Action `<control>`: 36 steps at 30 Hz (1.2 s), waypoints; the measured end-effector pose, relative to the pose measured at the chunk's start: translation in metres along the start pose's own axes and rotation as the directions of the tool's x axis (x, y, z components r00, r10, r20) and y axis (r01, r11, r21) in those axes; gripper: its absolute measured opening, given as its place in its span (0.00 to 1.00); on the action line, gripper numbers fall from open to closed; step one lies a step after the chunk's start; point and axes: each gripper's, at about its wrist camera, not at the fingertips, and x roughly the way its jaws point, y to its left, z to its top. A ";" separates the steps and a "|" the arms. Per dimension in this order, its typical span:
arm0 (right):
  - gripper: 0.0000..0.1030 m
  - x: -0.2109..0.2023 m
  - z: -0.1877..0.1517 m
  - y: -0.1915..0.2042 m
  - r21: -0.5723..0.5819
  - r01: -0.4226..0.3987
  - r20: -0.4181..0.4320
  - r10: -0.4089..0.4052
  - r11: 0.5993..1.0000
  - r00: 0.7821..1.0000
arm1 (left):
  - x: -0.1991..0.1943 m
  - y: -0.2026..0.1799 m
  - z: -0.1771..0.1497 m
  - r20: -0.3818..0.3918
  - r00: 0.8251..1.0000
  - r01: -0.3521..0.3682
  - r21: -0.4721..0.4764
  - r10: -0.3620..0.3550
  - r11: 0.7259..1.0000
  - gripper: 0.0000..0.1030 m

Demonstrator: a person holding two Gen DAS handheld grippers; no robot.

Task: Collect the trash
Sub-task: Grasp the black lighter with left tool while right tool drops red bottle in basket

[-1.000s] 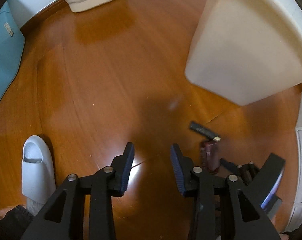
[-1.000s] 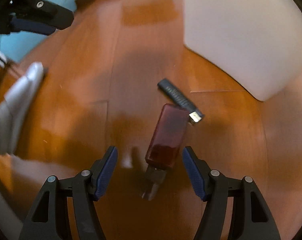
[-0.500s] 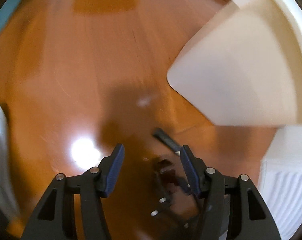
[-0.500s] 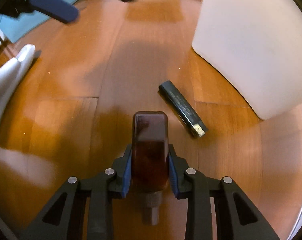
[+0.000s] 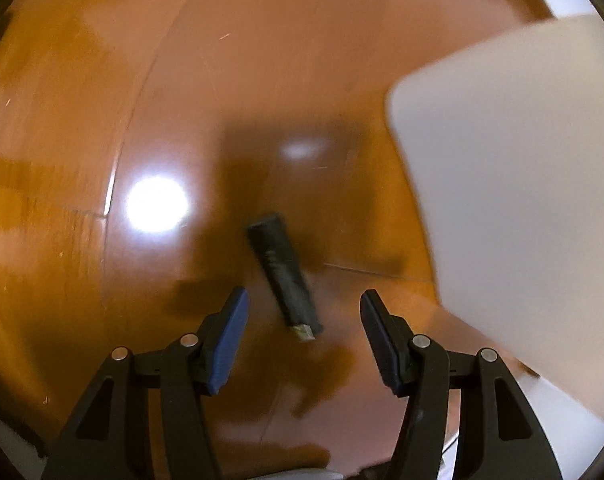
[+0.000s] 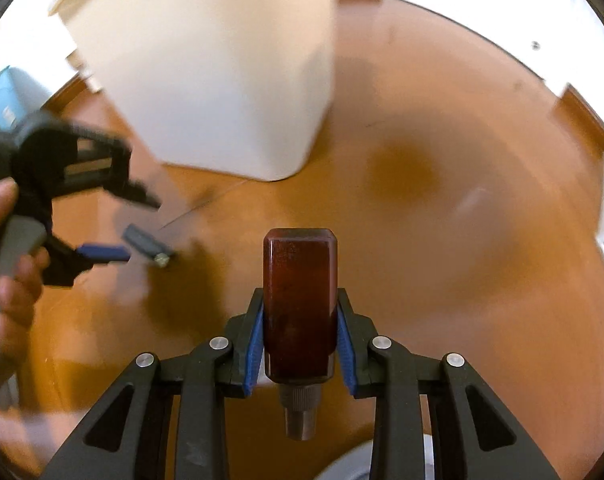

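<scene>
The right gripper [image 6: 300, 344] is clamped on a dark red bottle [image 6: 300, 300], its blue pads pressing both flat sides, the threaded neck pointing back toward the handle; the bottle is clear of the wooden floor [image 6: 441, 248]. The left gripper [image 5: 303, 338] stands wide and empty, aimed down at a flat black stick-shaped item [image 5: 284, 270] lying on the floor between the lines of its fingers, not touched. A white bin [image 5: 513, 200] stands on the floor just beside that item.
</scene>
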 end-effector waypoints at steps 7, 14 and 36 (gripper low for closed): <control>0.32 -0.007 -0.005 -0.041 0.101 0.045 0.015 -0.047 0.994 0.999 | 0.002 -0.007 -0.002 0.034 0.996 -0.080 0.007 0.080 0.997 0.50; 0.32 -0.012 -0.007 -0.048 0.148 0.072 0.019 -0.076 0.986 0.997 | 0.011 -0.029 0.003 -0.018 0.988 -0.150 0.042 0.151 0.988 0.10; 0.31 -0.121 0.048 -0.033 0.108 -0.098 0.273 0.065 0.989 0.960 | -0.158 -0.016 -0.041 0.127 0.979 0.092 0.426 -0.160 0.900 0.10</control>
